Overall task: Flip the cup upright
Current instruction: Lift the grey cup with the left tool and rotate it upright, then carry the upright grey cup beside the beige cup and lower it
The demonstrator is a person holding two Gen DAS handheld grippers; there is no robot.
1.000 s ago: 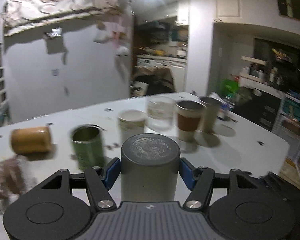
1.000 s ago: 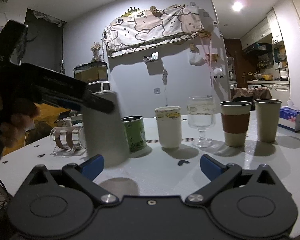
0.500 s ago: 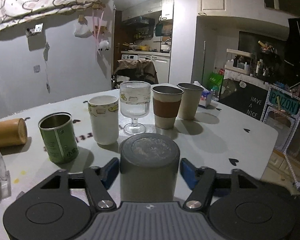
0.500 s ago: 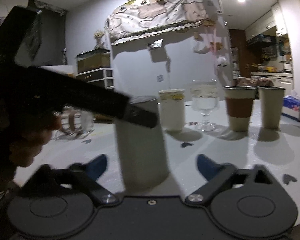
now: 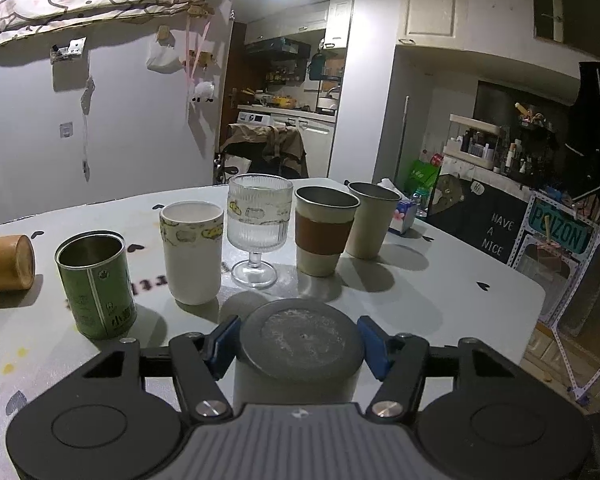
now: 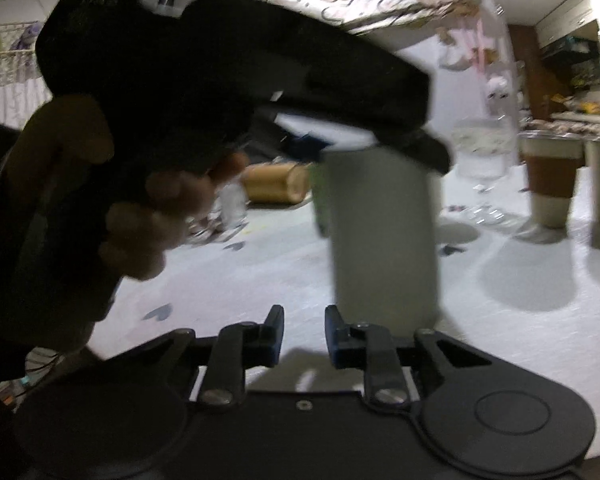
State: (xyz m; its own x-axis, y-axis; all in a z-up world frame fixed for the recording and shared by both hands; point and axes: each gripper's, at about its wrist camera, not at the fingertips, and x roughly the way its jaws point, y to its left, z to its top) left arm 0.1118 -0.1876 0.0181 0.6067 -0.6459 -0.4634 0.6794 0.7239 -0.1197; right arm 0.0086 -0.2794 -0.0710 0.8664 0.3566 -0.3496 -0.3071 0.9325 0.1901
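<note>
The left hand-held gripper (image 5: 300, 346) clamps a grey cup (image 5: 298, 354) between its blue pads, the cup's flat base facing up, low over the white tabletop (image 5: 440, 292). Beyond it stand a green tin (image 5: 96, 284), a white cup (image 5: 192, 252), a ribbed glass goblet (image 5: 258, 228), a brown-sleeved cup (image 5: 324, 236) and a beige cup (image 5: 370, 220); a wooden cup (image 5: 6, 258) lies on its side. The right hand-held gripper (image 6: 302, 338) holds nothing, its jaws nearly together, just in front of the grey cup.

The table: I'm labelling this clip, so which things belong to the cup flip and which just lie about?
Job:
grey cup, upside down
left gripper, shut on it

Lying about:
green tin
white cup
glass
sleeved cup
beige cup
wooden cup, on its side
</note>
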